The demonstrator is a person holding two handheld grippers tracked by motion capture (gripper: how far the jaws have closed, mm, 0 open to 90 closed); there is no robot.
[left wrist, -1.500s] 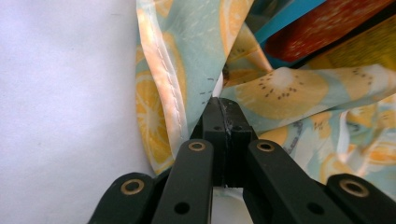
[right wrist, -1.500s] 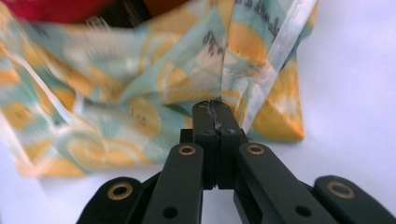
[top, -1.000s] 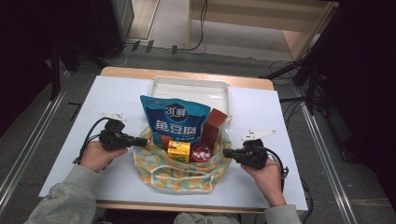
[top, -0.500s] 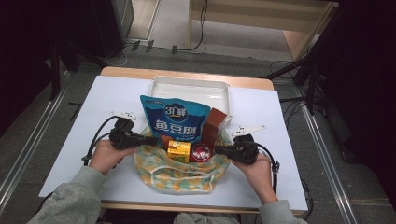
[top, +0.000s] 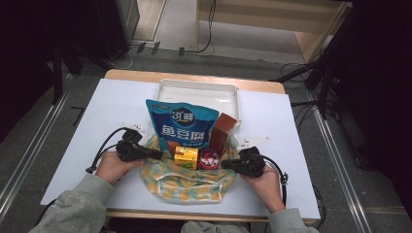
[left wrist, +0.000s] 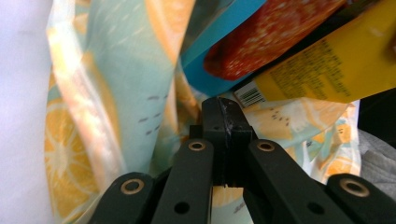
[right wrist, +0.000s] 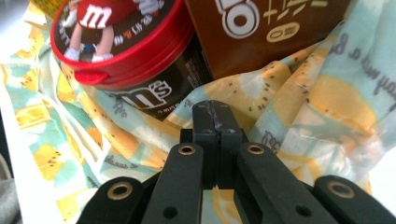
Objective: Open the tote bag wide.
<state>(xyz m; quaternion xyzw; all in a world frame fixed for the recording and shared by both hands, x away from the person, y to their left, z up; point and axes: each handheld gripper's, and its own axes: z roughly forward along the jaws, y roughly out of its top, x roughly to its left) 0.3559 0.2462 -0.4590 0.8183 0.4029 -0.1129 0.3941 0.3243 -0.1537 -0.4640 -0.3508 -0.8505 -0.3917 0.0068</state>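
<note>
A cloth bag [top: 184, 182] printed with orange slices lies open at the table's front. In it stand a blue snack pouch [top: 182, 124], a brown carton [top: 222, 131], a yellow box [top: 187, 158] and a red-lidded M&M's tub [top: 209, 158]. My left gripper [top: 158, 155] is at the bag's left rim, jaws shut on its cloth [left wrist: 116, 93], just below the yellow box [left wrist: 327, 60]. My right gripper [top: 226, 165] is at the right rim, shut on the cloth [right wrist: 303, 107] in front of the tub [right wrist: 121, 42] and the brown carton [right wrist: 271, 28].
A white tray [top: 199, 92] lies behind the bag near the table's far edge. White table surface [top: 111, 107] stretches to both sides of the bag. Each gripper trails a black cable [top: 99, 150] by the hands.
Both grippers have moved inward from beside the bag to its left and right rims and now pinch the cloth. The items in the bag have not moved.
</note>
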